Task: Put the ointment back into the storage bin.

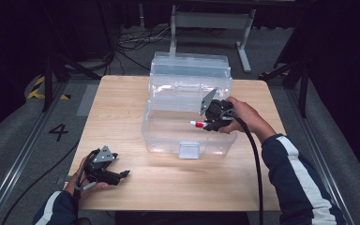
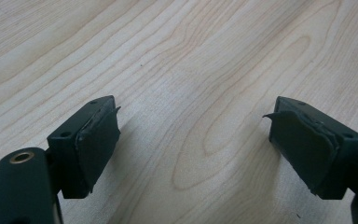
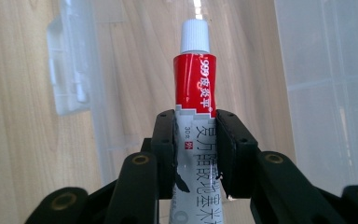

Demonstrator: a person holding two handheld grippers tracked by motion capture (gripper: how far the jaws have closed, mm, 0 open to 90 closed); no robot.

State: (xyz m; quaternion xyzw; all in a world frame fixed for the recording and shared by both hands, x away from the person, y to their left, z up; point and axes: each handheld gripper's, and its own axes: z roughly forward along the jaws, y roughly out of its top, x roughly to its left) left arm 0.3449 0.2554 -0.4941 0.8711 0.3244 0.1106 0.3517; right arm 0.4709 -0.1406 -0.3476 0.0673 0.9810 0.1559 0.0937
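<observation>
Item: tube (image 3: 195, 84), red and white, white cap | Location: pinched between right gripper (image 1: 212, 123) pads, over the open clear box (image 1: 168, 136) | Axis: runs along the jaws, cap leading toward the box's left side | Left gripper (image 1: 122, 175): jaws spread, empty, resting on table (image 1: 122, 108), well apart | Nearer hand: right.

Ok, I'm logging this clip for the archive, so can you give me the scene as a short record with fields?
Surface: light wooden table
Container: clear plastic storage box with open lid
Held item: red and white tube with white cap, over the box
Right hand-held gripper: shut on the tube
Left hand-held gripper: open, nothing between its jaws, low over the table's near left corner
</observation>
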